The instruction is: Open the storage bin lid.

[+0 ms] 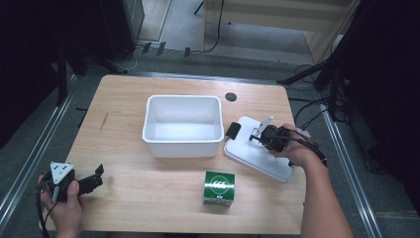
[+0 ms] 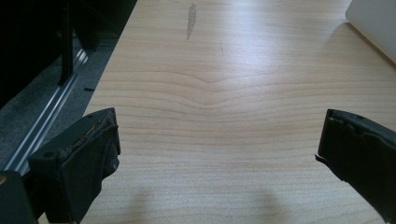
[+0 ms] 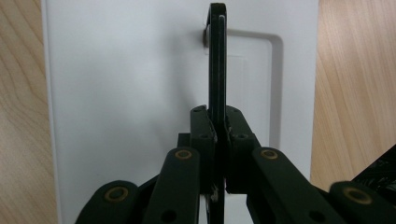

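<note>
The right gripper (image 1: 252,135) rests over a white lid (image 1: 247,151) that lies flat on the wooden surface (image 1: 148,193), just to the right of a white bin (image 1: 182,125). In the right gripper view its 2 jaws are pressed together on a thin black handle (image 3: 217,60) that stands upright on edge from the lid (image 3: 121,93), so the handle is pinched between them. The lid's raised rectangular outline runs to the right of the handle. The person's right hand (image 1: 297,148) wraps the gripper body, with the cable trailing off toward the surface's right edge.

The bin sits open and upright near the middle of the surface (nothing can be seen inside it). The lid's near-left corner lies just beside the bin's front right corner; whether they touch cannot be told.

A green box (image 1: 219,187) stands in front of the bin and lid, apart from both.

The left gripper (image 1: 91,179) is held by the left hand (image 1: 67,208) at the near left corner of the surface, well apart from everything else. In the left gripper view its 2 jaws are spread wide over bare wood, holding nothing.
</note>
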### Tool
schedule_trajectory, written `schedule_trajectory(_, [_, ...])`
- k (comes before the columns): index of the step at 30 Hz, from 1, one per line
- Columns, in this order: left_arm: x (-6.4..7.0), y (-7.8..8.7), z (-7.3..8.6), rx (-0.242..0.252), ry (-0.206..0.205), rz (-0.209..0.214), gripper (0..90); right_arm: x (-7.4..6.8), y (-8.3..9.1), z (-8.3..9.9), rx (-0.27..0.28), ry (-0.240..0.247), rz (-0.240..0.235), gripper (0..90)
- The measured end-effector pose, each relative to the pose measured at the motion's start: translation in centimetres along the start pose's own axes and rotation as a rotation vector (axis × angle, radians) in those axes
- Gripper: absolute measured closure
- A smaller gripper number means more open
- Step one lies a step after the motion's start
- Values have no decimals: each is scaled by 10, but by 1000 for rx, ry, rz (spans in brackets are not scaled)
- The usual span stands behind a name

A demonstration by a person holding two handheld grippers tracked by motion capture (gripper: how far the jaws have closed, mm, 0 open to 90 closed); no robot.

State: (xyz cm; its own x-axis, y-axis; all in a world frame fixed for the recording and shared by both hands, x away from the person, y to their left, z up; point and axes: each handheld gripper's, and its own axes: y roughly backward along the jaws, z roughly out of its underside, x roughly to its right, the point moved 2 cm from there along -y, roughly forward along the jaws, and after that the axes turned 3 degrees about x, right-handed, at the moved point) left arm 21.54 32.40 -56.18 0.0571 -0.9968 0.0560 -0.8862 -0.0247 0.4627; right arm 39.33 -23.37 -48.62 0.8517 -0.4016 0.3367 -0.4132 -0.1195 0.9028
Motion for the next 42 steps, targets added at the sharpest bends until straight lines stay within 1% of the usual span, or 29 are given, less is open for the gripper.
schedule_trajectory(1, [0, 0, 0, 0, 0, 0, 0, -1, 0, 0, 3, -7, -3, 774])
schedule_trajectory(2, [0, 0, 0, 0, 0, 0, 0, -3, 1, 0, 13, -12, -5, 612])
schedule_trajectory(3, [0, 0, 0, 0, -1, 0, 0, -3, 1, 0, 13, -12, -5, 612])
schedule_trajectory(5, [0, 0, 0, 5, -1, 1, 0, -5, 2, -1, 11, -21, -11, 514])
schedule_trajectory(6, [0, 0, 0, 2, -4, 1, 0, -6, 3, -1, 5, -28, -22, 475])
schedule_trajectory(8, [1, 1, 0, 0, -13, 1, 0, -7, 6, -1, 5, -36, -31, 425])
schedule_trajectory(9, [1, 1, 0, 0, -13, 0, 0, -8, 8, 0, 11, -40, -31, 383])
schedule_trajectory(11, [1, 0, 0, 2, -4, 0, 0, -8, 12, 0, 20, -54, -41, 328])
schedule_trajectory(13, [0, 0, 0, 0, -4, 0, 0, -11, 17, 0, 22, -48, -47, 283])
schedule_trajectory(14, [0, 0, 0, -2, -4, 1, 0, -15, 23, -1, 44, -26, -60, 243])
schedule_trajectory(15, [0, 0, 0, -1, -4, 0, 0, -15, 23, -1, 44, -26, -60, 243])
schedule_trajectory(17, [0, 0, 0, 0, -4, 0, 0, -19, 29, -3, 57, -20, -78, 186])
schedule_trajectory(20, [0, 0, 0, -2, -3, 0, 0, -25, 37, -5, 64, 0, -91, 134])
schedule_trajectory(21, [0, 0, 0, -2, -2, 0, 0, -27, 39, -6, 66, 0, -95, 123])
schedule_trajectory(23, [1, 0, 0, -4, -3, 0, 0, -32, 43, -7, 71, 22, -97, 64])
schedule_trajectory(24, [1, 0, 0, -5, -5, -1, 0, -34, 45, -8, 70, 21, -97, 48])
schedule_trajectory(25, [1, 0, 0, -5, -7, -2, 0, -36, 47, -9, 67, 27, -98, 11])
schedule_trajectory(27, [1, 0, 0, -7, -10, -4, 0, -39, 49, -10, 58, 5, -124, 0])
schedule_trajectory(28, [1, 0, 0, -8, -11, -3, 0, -40, 50, -11, 63, 4, -122, 0])
schedule_trajectory(30, [1, 0, 0, -7, -12, -1, 0, -44, 54, -12, 62, -9, -136, 0])
schedule_trajectory(32, [1, 0, 0, -4, -8, 1, 0, -48, 57, -14, 70, -6, -141, 0])
schedule_trajectory(33, [1, 0, 0, -4, -8, 2, 0, -51, 60, -15, 76, 4, -143, 0])
schedule_trajectory(37, [1, 0, 0, -3, -5, 4, 0, -60, 69, -20, 104, 11, -166, 0])
schedule_trajectory(41, [1, 0, 0, -4, -7, 2, 0, -71, 75, -26, 126, 40, -159, 0])
schedule_trajectory(42, [1, 0, 0, -4, -5, 3, 0, -75, 76, -28, 134, 47, -165, 0])
